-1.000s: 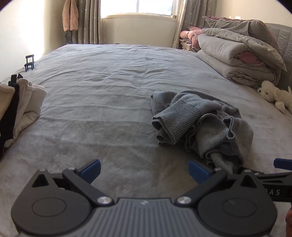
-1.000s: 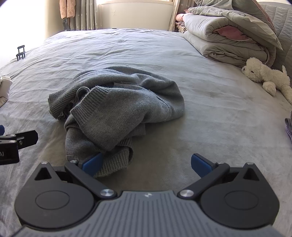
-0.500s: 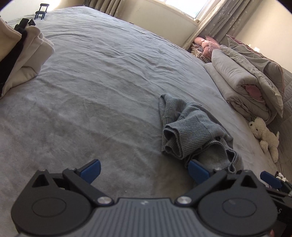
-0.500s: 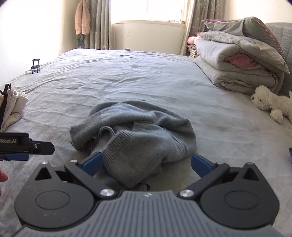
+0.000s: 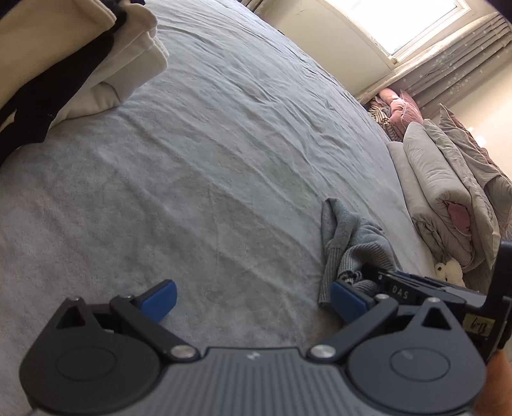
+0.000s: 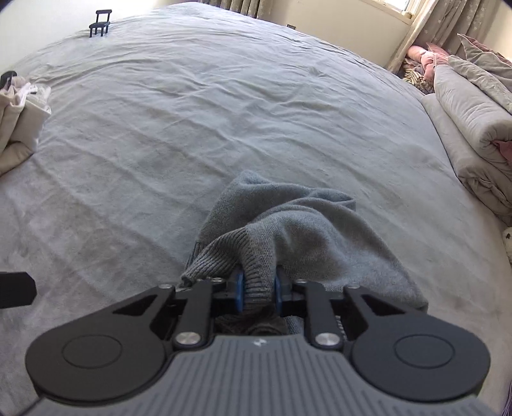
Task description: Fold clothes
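Note:
A crumpled grey knit sweater (image 6: 297,230) lies on the grey bed (image 6: 224,112). My right gripper (image 6: 258,289) is shut on a ribbed edge of the sweater, close to the camera. In the left wrist view the sweater (image 5: 352,246) shows at the lower right, with the right gripper's body beside it. My left gripper (image 5: 252,300) is open and empty, low over the bare bed to the left of the sweater.
A stack of folded cream and black clothes (image 5: 64,64) lies on the bed at the left, also in the right wrist view (image 6: 19,112). Folded duvets (image 6: 473,112) and a white plush toy (image 5: 449,268) lie at the right. A small black stand (image 6: 100,22) sits far back.
My right gripper has closed on the sweater's ribbed edge; it was open over the sweater before. My left gripper has tilted and swung left over the bare bed, still open.

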A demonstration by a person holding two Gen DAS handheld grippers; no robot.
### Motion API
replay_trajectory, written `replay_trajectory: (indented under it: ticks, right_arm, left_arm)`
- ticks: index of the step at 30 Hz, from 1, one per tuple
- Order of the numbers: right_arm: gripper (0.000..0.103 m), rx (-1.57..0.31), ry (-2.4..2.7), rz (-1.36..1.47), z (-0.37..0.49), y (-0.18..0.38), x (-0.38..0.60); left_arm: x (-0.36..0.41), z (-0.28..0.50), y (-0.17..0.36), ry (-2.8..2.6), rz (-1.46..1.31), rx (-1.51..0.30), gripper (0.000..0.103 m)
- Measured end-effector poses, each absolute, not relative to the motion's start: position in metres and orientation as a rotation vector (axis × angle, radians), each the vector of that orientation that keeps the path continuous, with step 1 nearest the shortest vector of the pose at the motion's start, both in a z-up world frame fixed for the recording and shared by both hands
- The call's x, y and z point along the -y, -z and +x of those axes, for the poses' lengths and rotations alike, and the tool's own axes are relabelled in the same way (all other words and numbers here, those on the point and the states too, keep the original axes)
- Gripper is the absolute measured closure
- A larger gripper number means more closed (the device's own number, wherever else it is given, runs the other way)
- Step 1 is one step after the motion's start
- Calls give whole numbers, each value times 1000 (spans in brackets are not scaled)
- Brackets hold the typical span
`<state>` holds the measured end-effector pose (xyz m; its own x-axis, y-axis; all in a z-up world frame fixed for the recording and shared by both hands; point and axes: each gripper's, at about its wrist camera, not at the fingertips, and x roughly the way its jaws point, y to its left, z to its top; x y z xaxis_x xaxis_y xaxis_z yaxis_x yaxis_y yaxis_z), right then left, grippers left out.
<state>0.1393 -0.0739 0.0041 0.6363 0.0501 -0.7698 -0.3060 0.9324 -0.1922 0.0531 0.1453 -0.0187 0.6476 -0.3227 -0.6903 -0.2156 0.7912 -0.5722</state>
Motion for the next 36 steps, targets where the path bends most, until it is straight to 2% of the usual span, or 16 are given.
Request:
replay_trajectory:
  ticks: [13,21,24,26,28,29,30,31,33,36]
  right_arm:
    - [85,-252,-250,-66,-3,-234,130]
    - [85,-139,-311,61,-49,-276,132]
    - [89,-50,-308,81,-70,-289,138]
    - [102,-38,-273,71,-71,-291,144]
    - [102,-113,-220,24,-53,-270,149]
    - [102,-162,-200,-3,-42,-255,150]
    - [102,-212,-180,-31,-32,-241,151]
    - [102,-262,-160,-58,-21,-226,152]
    - [89,-366,-134,-119,-14,-185,151]
    - [86,-546,-162,-111,-7,-116,154]
  left_arm:
    - [-94,32,-7,369,-573,-685,1]
    - [-41,-1,-31,465,-197,-401,1]
    - [-46,1,-33,429,-161,-356,1]
    - [-54,8,-30,426,-199,-363,3]
    - [-56,18,-25,417,-199,-419,35]
    - [-56,25,-23,407,-183,-461,66]
    - [-55,31,-20,396,-167,-498,85]
    - [-56,33,-19,383,-154,-508,85]
    - [-62,27,-22,377,-139,-470,85]
    - [-73,16,-37,397,-179,-409,85]
